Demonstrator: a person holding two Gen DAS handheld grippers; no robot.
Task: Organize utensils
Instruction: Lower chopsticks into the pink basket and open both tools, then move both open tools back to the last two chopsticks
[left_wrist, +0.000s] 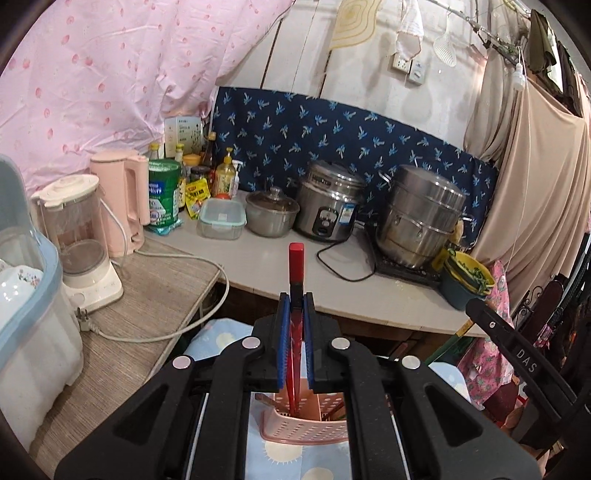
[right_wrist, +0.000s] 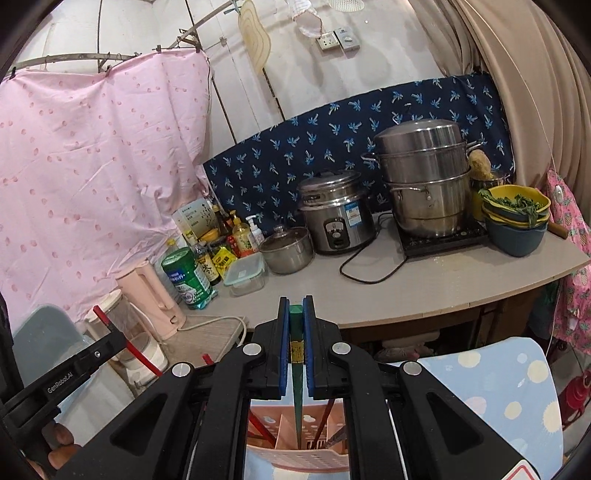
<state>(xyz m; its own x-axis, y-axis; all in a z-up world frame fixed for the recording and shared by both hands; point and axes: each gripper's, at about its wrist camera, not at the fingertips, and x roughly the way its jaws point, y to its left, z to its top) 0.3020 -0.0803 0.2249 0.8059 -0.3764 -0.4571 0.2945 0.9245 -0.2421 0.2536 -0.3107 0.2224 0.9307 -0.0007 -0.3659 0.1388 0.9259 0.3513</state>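
Basically: left gripper (left_wrist: 296, 295) clamps red chopsticks (left_wrist: 296, 266); right gripper (right_wrist: 296, 308) clamps green chopstick (right_wrist: 296, 332). Only right view reads "GenRobot.AI", lower left; left view "DAS", lower right.

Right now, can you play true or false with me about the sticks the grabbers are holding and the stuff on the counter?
1. The left gripper is shut on a red chopstick. True.
2. The right gripper holds a yellow spoon. False: it is shut on a green chopstick.
3. A pink utensil basket sits below the grippers. True.
4. The rice cooker is left of the small lidded pot. False: it stands right of the pot, between it and the tall steamer pot.
5. The pink kettle lies tipped over. False: it stands upright.
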